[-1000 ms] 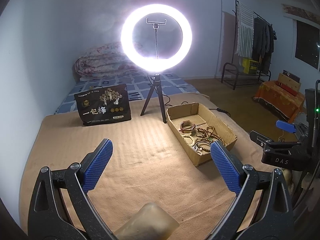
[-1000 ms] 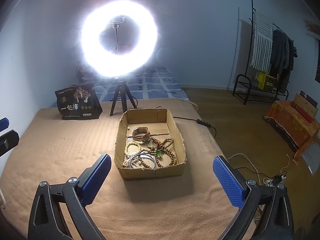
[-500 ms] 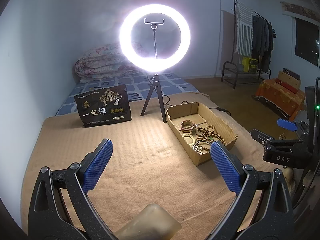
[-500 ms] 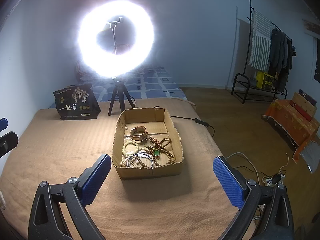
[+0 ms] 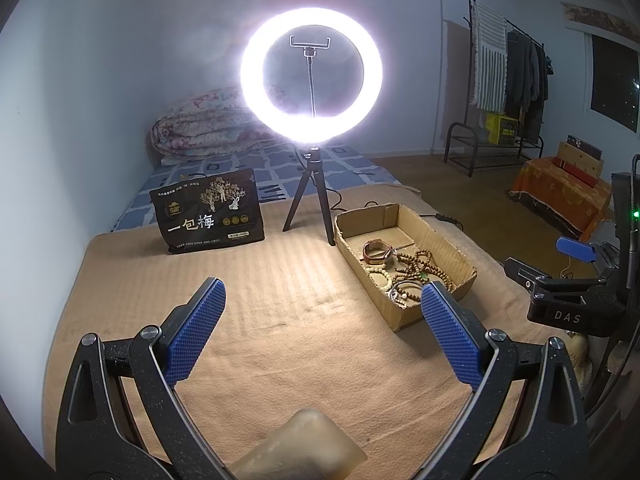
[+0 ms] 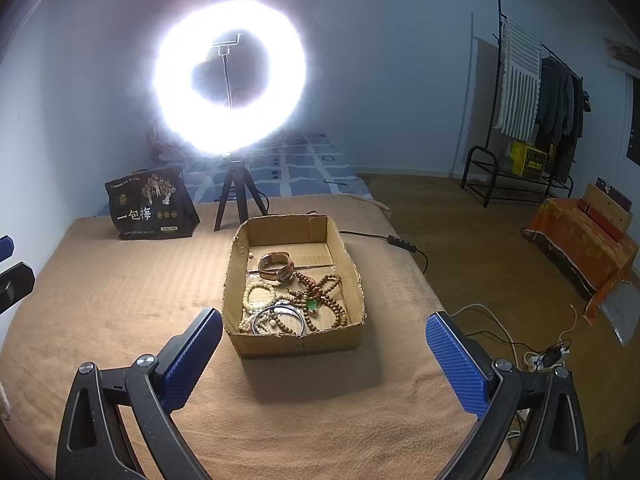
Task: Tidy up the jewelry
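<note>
The black bag (image 5: pixel 208 216) reads "一包梅"; the right hand-held gripper (image 5: pixel 568 312) body reads "DAS".

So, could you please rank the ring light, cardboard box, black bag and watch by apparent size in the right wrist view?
1. Ring light
2. Cardboard box
3. Black bag
4. Watch

The light's glare inflates it.

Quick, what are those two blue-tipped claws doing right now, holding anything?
Left hand-held gripper: open, holding nothing.
Right hand-held gripper: open, holding nothing, in front of the cardboard box.
</note>
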Motion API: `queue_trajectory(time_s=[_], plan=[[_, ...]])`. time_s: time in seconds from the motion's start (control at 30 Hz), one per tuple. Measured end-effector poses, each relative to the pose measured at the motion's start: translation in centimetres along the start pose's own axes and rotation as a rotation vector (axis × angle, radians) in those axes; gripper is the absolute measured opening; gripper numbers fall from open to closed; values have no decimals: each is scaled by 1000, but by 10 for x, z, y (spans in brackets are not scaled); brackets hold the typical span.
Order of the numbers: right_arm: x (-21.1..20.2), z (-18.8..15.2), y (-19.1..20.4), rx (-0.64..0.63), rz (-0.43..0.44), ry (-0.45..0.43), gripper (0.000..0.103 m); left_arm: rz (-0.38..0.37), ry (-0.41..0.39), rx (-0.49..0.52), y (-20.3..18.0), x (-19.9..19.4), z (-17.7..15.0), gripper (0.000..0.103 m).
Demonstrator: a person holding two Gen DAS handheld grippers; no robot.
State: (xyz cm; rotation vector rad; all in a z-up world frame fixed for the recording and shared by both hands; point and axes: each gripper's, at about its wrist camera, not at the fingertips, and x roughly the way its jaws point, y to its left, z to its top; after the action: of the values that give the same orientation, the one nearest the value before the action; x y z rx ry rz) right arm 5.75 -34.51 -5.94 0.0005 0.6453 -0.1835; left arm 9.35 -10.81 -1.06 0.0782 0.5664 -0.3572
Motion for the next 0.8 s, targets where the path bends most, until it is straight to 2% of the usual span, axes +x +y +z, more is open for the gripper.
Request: queue_trajectory(time_s=[0.8], plan=[[1, 0, 0, 1, 3, 2, 103, 13, -5, 0, 5, 2, 0, 100]])
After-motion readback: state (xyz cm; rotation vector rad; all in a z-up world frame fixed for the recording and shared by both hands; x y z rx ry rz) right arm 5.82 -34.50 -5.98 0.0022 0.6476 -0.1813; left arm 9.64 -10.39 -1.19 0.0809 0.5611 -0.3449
